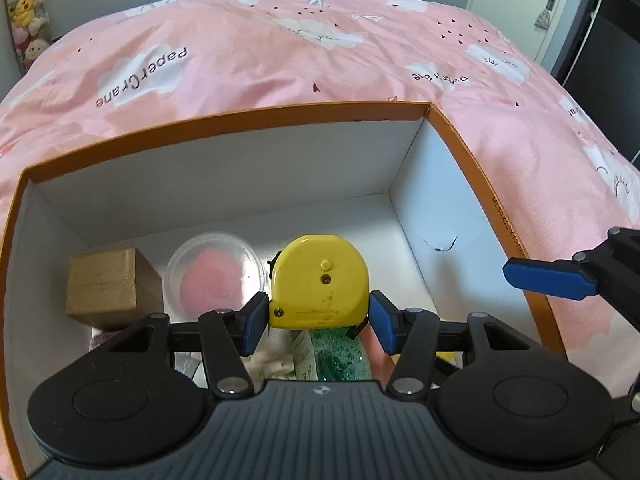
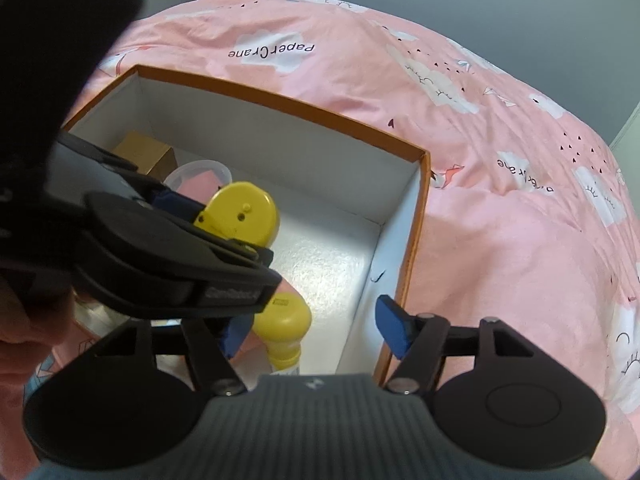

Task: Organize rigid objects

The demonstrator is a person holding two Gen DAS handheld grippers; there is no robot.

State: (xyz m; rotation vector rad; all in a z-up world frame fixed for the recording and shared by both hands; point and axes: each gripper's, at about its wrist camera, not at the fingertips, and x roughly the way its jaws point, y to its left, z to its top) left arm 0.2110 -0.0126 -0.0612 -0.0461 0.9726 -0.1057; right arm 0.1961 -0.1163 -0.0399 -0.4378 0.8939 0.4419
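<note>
The left gripper (image 1: pixel 319 316) is clamping the yellow tape measure (image 1: pixel 319 282) between both blue pads, holding it above the box (image 1: pixel 224 122) interior. The right gripper (image 2: pixel 316 330) is hovering with jaws spread and nothing between them, over the box's near corner. Beyond are sitting a clear lidded container (image 1: pixel 214 272) and a brown block (image 1: pixel 106 282) on the box floor. The pink bedspread (image 1: pixel 280 60) is lying behind.

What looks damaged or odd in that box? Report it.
One flaw: a small dark tear or scuff on the right inner wall of the orange-rimmed box. Otherwise nothing stands out; the left gripper holds the yellow tape measure above the box floor.
</note>
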